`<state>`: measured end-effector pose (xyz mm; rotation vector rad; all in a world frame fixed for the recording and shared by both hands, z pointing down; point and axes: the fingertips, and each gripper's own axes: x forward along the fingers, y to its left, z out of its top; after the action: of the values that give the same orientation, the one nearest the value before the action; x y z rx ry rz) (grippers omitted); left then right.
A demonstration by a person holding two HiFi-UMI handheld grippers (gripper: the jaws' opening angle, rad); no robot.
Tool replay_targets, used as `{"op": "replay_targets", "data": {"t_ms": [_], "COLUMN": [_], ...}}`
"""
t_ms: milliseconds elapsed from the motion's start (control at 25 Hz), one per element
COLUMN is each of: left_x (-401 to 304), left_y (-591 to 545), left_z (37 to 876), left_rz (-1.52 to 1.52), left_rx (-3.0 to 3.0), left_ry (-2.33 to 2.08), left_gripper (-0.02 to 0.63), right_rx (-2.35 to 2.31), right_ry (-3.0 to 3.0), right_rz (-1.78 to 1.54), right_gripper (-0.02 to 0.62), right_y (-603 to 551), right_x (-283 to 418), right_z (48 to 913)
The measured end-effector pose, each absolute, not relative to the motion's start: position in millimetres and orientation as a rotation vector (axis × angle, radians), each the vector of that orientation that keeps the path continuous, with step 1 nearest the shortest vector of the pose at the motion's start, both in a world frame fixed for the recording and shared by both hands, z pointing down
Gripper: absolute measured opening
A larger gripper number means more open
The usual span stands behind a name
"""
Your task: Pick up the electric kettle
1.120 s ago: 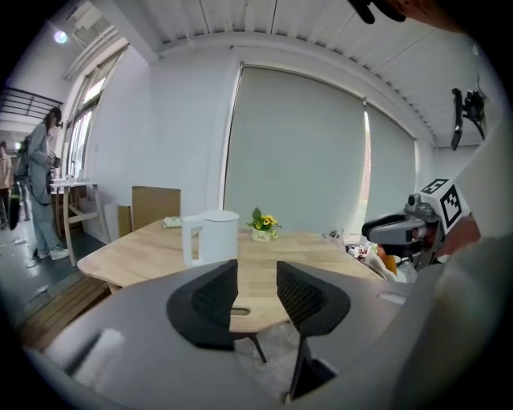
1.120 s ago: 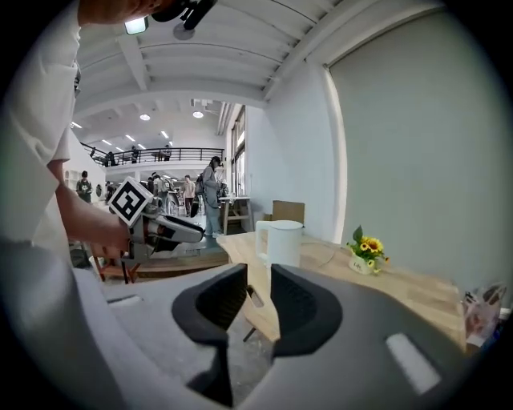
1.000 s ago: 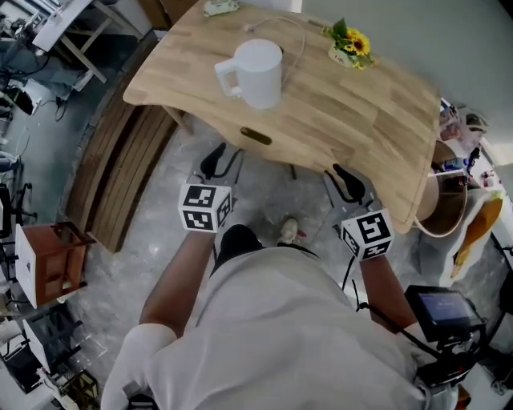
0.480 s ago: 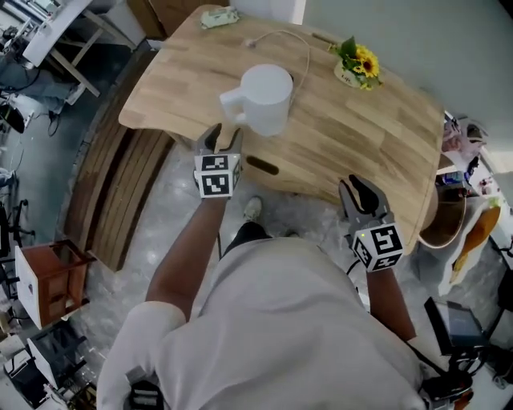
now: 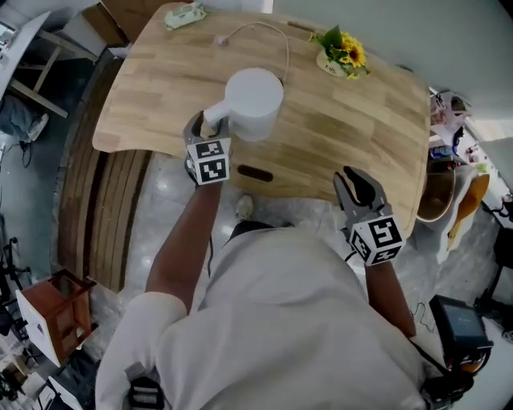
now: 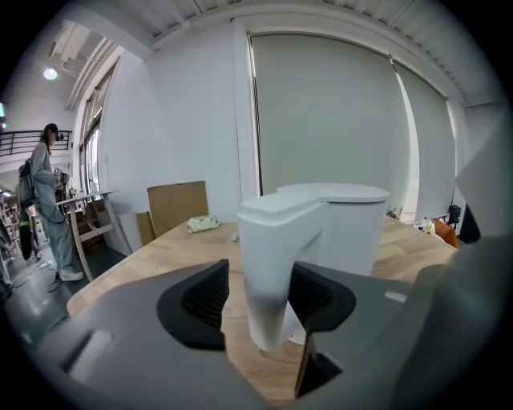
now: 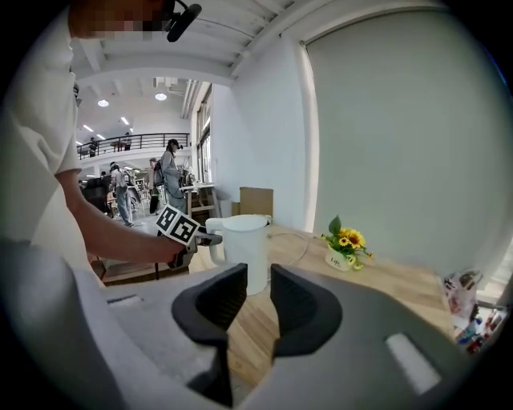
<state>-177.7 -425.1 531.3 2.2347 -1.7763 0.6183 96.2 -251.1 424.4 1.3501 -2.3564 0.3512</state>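
Observation:
The white electric kettle (image 5: pixel 255 98) stands on the wooden table (image 5: pixel 353 120), its handle (image 5: pixel 212 120) pointing toward me. My left gripper (image 5: pixel 210 125) reaches over the table's front edge, one jaw on each side of the handle. In the left gripper view the handle (image 6: pixel 271 256) stands upright between the dark pads (image 6: pixel 204 295), wood showing on its left side; the jaws of the left gripper (image 6: pixel 258 295) are opening. My right gripper (image 5: pixel 353 181) hovers at the table's front edge, apart from the kettle (image 7: pixel 243 247). The right gripper (image 7: pixel 250 300) is narrowly open and holds nothing.
A small pot of sunflowers (image 5: pixel 340 51) sits at the back of the table. The kettle's cord (image 5: pixel 268 30) loops behind the kettle, near a green packet (image 5: pixel 183 14). Wooden planks (image 5: pixel 104 216) lie on the floor at the left. People (image 7: pixel 171 180) stand far off.
My left gripper came forward from below the table's edge up to the kettle's handle. My right gripper also moved forward to the table's front edge. The kettle stayed put.

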Motion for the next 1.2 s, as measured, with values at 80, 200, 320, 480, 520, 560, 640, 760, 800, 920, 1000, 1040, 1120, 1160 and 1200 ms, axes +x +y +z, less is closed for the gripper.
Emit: {"op": "replay_targets", "data": {"t_ms": [80, 200, 320, 480, 520, 560, 640, 760, 800, 920, 1000, 1040, 1120, 1160, 1200], "left_x": [-178.8, -180.5, -183.0, -178.8, -177.6, -177.2, -177.8, -181.1, -182.3, -185.4, -188.3, -190.3, -194.2, -196.1, -197.9], "left_y": [-434.7, -445.8, -453.4, -464.9, -467.4, -469.5, -472.7, -475.6, -476.6, -480.4, -483.3, -484.6, -487.7, -489.1, -490.3], "left_z": [535.2, 541.8, 547.1, 551.7, 552.4, 552.7, 552.8, 552.3, 551.9, 549.5, 547.5, 546.8, 545.5, 545.0, 544.4], "left_rz": [0.579, 0.503, 0.462, 0.475, 0.474, 0.471, 0.461, 0.431, 0.418, 0.379, 0.356, 0.347, 0.333, 0.329, 0.326], "left_rx": [2.222, 2.208, 2.191, 2.172, 2.17, 2.168, 2.16, 2.129, 2.113, 2.071, 2.052, 2.044, 2.028, 2.02, 2.013], "left_ry": [-1.788, -1.799, -1.798, -1.779, -1.777, -1.776, -1.776, -1.788, -1.794, -1.814, -1.829, -1.838, -1.854, -1.86, -1.865], "left_gripper": [0.208, 0.179, 0.175, 0.1, 0.072, 0.071, 0.071, 0.069, 0.069, 0.069, 0.069, 0.069, 0.069, 0.071, 0.069], "right_rx": [1.365, 1.393, 1.418, 1.427, 1.428, 1.429, 1.435, 1.438, 1.44, 1.45, 1.454, 1.456, 1.46, 1.462, 1.464], "right_ry": [-2.333, -2.295, -2.269, -2.246, -2.243, -2.24, -2.233, -2.223, -2.221, -2.215, -2.211, -2.209, -2.205, -2.203, -2.201], "right_rz": [0.373, 0.39, 0.406, 0.438, 0.446, 0.451, 0.458, 0.471, 0.476, 0.484, 0.488, 0.489, 0.49, 0.49, 0.49], "right_gripper": [0.078, 0.078, 0.078, 0.078, 0.078, 0.078, 0.078, 0.078, 0.078, 0.078, 0.078, 0.078, 0.078, 0.078, 0.078], "right_y": [-253.2, -254.0, -253.7, -255.9, -256.5, -257.1, -258.0, -258.5, -258.8, -259.5, -259.7, -259.9, -260.4, -260.2, -259.9], "right_x": [96.6, 101.6, 105.7, 107.4, 107.2, 107.0, 106.9, 107.4, 107.9, 110.3, 112.1, 112.7, 114.1, 115.0, 115.9], "right_z": [425.7, 429.0, 431.7, 435.1, 436.0, 436.8, 438.6, 442.1, 442.9, 444.1, 444.8, 445.2, 446.1, 446.5, 446.6]}}
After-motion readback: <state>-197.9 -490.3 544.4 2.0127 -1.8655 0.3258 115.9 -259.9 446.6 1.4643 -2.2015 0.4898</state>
